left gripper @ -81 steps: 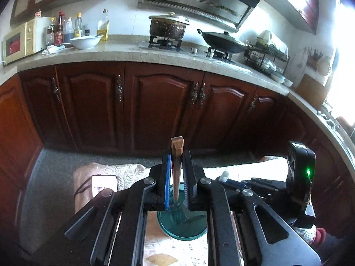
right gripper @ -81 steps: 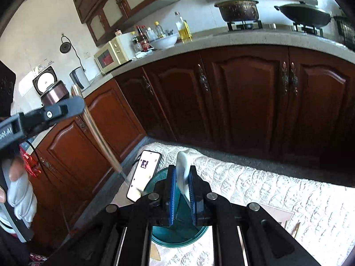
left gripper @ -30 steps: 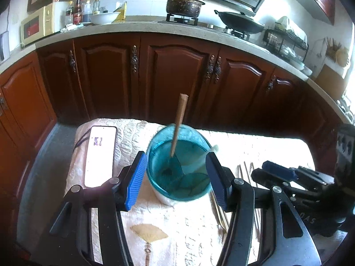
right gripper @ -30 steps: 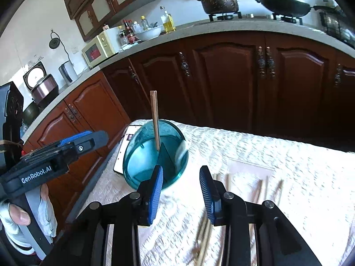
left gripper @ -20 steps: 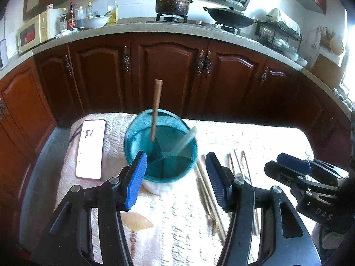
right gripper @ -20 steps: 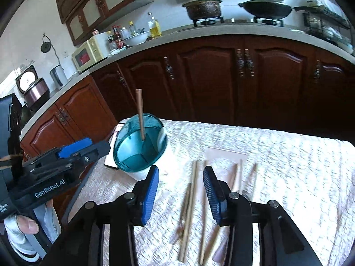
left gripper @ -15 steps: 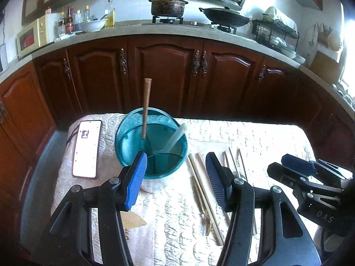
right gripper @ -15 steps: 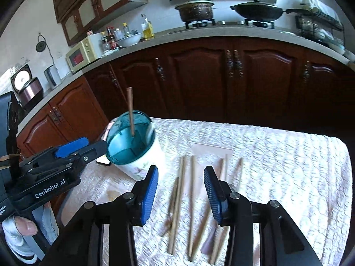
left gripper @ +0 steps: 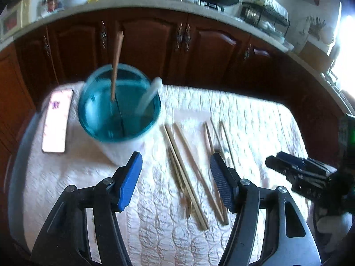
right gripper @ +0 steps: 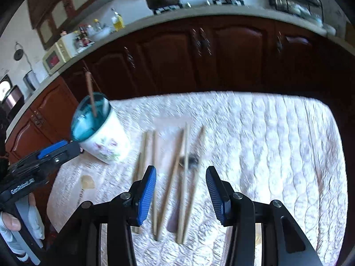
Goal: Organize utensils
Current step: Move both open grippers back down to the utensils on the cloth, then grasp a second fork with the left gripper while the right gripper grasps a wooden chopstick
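Kitchen worktop [left gripper: 255, 115] is being covered by a quilted cloth; chopsticks [right gripper: 184, 177] are lying loose mid-worktop, beside the utensil cup [right gripper: 104, 141] near its left edge. Left claw [left gripper: 175, 177] is opening, empty; right claw [right gripper: 180, 190] is parted, empty, both being lowered over the chopsticks, likely for pickup.

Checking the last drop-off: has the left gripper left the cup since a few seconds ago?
Yes. The left gripper has pulled back and rightward from the cup; empty, it now hangs over the chopsticks.
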`<state>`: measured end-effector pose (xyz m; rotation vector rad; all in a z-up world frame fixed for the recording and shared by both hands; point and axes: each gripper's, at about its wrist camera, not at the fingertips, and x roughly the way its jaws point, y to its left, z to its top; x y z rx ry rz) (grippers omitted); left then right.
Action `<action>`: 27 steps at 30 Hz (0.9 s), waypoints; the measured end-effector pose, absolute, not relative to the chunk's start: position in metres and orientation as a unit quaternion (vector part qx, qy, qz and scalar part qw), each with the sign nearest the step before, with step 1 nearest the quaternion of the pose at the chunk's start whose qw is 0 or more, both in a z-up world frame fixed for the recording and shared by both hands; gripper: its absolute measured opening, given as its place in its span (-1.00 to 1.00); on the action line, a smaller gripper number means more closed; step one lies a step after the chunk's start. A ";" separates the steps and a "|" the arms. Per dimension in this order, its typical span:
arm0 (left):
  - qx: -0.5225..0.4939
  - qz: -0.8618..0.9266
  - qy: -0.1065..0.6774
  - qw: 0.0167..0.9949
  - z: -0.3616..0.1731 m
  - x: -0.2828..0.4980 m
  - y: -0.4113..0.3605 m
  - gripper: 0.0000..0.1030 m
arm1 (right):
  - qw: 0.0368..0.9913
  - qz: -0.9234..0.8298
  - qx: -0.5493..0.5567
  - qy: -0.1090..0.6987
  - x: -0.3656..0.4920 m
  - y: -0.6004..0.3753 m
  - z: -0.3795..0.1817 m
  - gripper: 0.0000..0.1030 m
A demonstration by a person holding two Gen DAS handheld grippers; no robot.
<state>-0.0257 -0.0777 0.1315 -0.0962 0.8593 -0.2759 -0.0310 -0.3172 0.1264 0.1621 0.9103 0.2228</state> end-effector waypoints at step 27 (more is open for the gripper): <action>-0.084 -0.150 0.518 0.838 0.030 0.040 -0.103 -0.83 | 0.817 0.159 0.158 0.532 0.040 -0.315 0.027 -0.80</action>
